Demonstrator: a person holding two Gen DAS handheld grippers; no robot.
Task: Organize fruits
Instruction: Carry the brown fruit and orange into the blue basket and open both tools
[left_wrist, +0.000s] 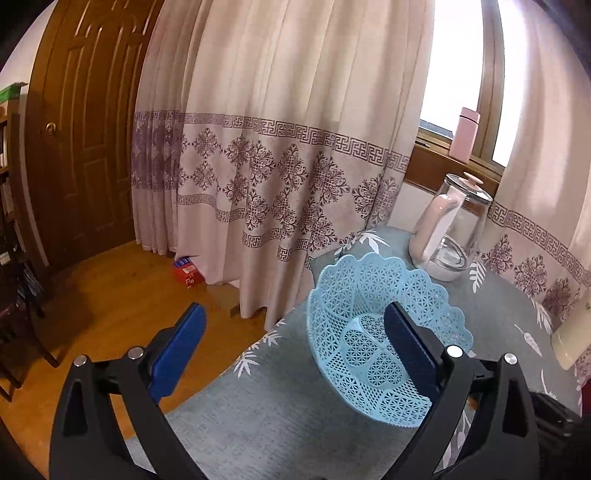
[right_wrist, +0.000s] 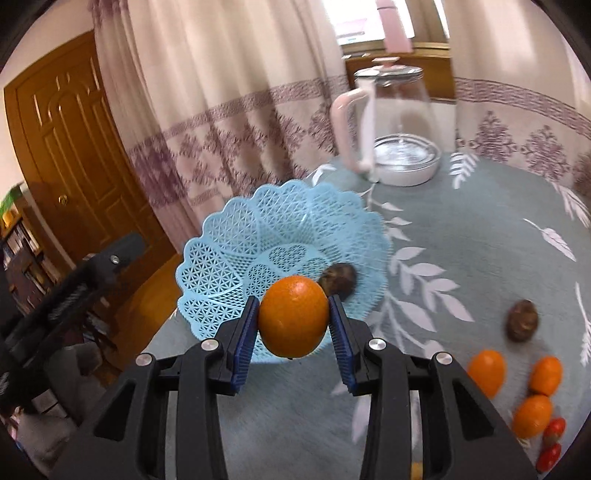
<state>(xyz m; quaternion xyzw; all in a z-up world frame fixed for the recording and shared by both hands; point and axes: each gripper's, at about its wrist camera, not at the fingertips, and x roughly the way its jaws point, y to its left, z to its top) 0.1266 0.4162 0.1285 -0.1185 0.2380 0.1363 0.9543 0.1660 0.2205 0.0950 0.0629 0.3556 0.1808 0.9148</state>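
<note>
One orange in right tool

Light-blue lattice basket w/ scalloped rim sits near table's left edge, tilted. One brown rough fruit lies inside it. An orange is held above basket's near rim. On cloth to the right: another brown fruit, three oranges, two small red fruits (blurry).
</note>
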